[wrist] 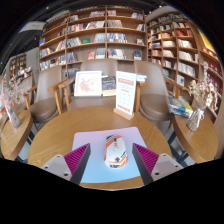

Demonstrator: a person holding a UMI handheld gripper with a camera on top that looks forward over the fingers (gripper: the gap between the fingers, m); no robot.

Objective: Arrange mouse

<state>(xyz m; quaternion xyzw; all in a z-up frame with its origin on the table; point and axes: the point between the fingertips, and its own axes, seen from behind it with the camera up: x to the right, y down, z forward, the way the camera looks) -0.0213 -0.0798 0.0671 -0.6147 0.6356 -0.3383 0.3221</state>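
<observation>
A white mouse (pixel 115 151) with orange and dark markings lies on a pale blue mouse mat (pixel 103 140) on the round wooden table (pixel 60 128). It sits between my two fingers, whose magenta pads (pixel 79 158) stand a little apart from it on either side. My gripper (pixel 112 160) is open around the mouse, which rests on the mat by its own weight.
A white standing sign (pixel 126 94) and a display board (pixel 88 82) stand at the table's far edge. Wooden chairs (pixel 154 104) ring the table. Tall bookshelves (pixel 100 38) fill the background, with more tables at both sides.
</observation>
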